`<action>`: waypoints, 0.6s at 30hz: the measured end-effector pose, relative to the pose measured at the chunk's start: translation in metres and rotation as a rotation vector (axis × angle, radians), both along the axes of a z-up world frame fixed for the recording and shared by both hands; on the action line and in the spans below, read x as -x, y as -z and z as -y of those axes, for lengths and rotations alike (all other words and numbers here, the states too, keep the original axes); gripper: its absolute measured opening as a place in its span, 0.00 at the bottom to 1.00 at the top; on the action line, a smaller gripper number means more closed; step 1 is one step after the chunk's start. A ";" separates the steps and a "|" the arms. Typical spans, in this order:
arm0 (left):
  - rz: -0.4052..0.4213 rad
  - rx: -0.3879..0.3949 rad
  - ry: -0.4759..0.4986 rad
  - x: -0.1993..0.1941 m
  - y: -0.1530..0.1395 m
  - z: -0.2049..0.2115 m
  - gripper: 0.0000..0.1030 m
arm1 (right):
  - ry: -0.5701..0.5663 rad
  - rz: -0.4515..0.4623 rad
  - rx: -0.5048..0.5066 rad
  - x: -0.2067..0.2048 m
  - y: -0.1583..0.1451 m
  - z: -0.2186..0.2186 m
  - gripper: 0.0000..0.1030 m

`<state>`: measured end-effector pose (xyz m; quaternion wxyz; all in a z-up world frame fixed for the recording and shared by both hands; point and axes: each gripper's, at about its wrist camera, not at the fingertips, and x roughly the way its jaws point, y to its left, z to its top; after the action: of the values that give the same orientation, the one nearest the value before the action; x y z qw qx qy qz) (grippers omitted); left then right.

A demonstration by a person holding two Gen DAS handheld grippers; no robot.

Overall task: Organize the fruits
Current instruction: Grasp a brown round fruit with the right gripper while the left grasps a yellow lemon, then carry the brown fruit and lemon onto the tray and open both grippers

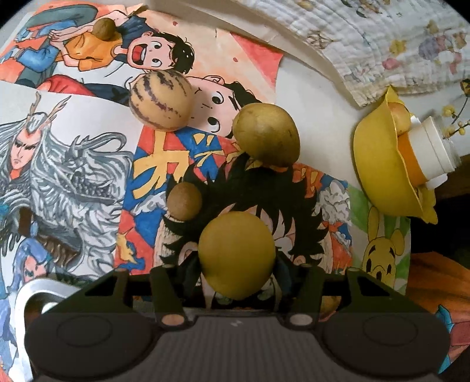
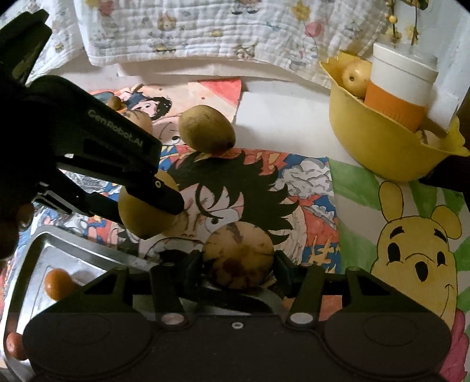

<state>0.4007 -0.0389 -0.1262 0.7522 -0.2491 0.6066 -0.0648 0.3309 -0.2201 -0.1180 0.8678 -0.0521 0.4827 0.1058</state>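
Note:
My left gripper (image 1: 237, 261) is shut on a yellow-green round fruit (image 1: 236, 252); it also shows in the right wrist view (image 2: 144, 211) held by the left gripper's fingers (image 2: 164, 197). My right gripper (image 2: 238, 261) is shut on a tan blotchy fruit (image 2: 238, 258) just above the metal tray (image 2: 82, 249). On the cartoon mat lie an olive-green fruit (image 1: 266, 135), a striped pale melon (image 1: 161, 101) and two small brown fruits (image 1: 184, 200), (image 1: 104, 28).
A yellow bowl (image 2: 379, 147) at the right holds a white-and-orange cup (image 2: 399, 88) and a pale fruit (image 2: 355, 76). The tray holds small orange fruits (image 2: 58, 283). A quilted cloth (image 2: 205, 26) hangs behind. Cartoon drawings (image 2: 411, 258) cover the table.

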 end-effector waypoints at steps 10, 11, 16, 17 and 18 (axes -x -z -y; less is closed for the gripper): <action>0.059 -0.024 -0.038 0.026 -0.023 -0.018 0.55 | -0.067 0.024 -0.042 0.022 -0.020 -0.010 0.53; 0.066 -0.026 -0.047 0.029 -0.026 -0.022 0.55 | -0.077 0.024 -0.044 0.024 -0.021 -0.011 0.53; 0.082 -0.030 -0.084 0.047 -0.033 -0.038 0.56 | -0.122 0.016 -0.062 0.031 -0.025 -0.020 0.53; 0.083 -0.033 -0.091 0.052 -0.034 -0.042 0.56 | -0.131 0.014 -0.063 0.032 -0.025 -0.023 0.53; 0.083 -0.037 -0.097 0.056 -0.035 -0.044 0.56 | -0.144 0.011 -0.064 0.033 -0.025 -0.025 0.53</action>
<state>0.3447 0.0055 -0.0912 0.7833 -0.2615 0.5633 -0.0273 0.2980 -0.1948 -0.0926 0.8617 -0.0594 0.4695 0.1832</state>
